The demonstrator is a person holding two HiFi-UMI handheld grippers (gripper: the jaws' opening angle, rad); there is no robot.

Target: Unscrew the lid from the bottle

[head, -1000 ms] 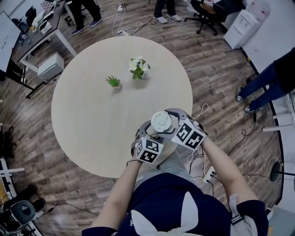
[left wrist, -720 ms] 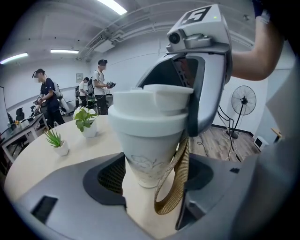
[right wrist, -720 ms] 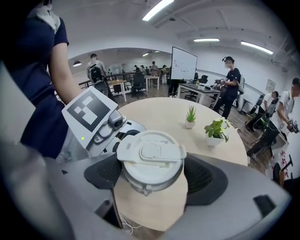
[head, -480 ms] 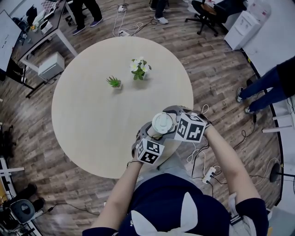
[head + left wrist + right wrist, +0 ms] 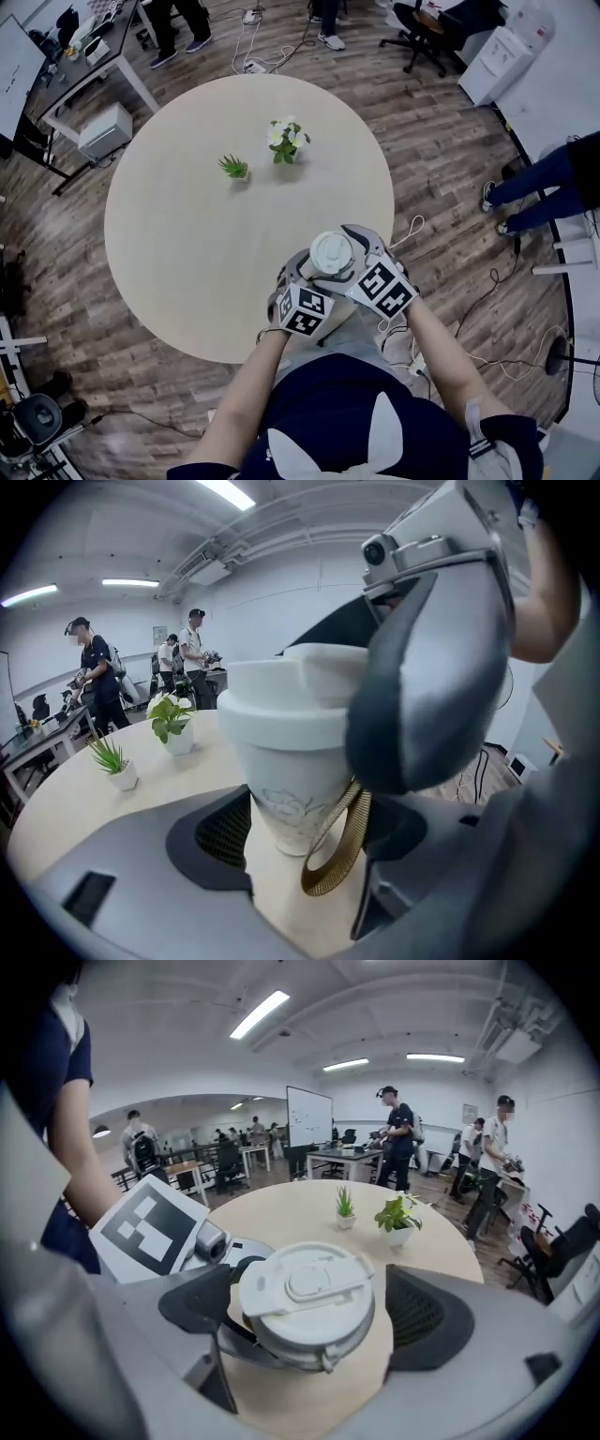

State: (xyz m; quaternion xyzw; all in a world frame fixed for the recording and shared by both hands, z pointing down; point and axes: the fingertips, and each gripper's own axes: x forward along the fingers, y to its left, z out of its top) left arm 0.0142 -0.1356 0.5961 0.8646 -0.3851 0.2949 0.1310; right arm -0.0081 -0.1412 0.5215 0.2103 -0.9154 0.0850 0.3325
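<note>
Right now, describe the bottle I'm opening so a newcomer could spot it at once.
Find the round pale wooden table; at its near edge the left gripper clamps a white tapered bottle with a gold strap. Unlike the two potted plants farther back, it wears a white flip-top lid.

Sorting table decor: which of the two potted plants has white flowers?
The right-hand plant in the head view, broad-leaved with white blooms; the left plant is only spiky green blades.

1. A round, pale desk point(image 5: 178, 244) stands on a wooden floor point(image 5: 441, 159).
2. A spiky green plant point(image 5: 232, 168) and a white-flowered plant point(image 5: 286, 139) stand near each other, each in a white pot.
3. A dark office chair point(image 5: 427, 28) stands beyond the desk.
</note>
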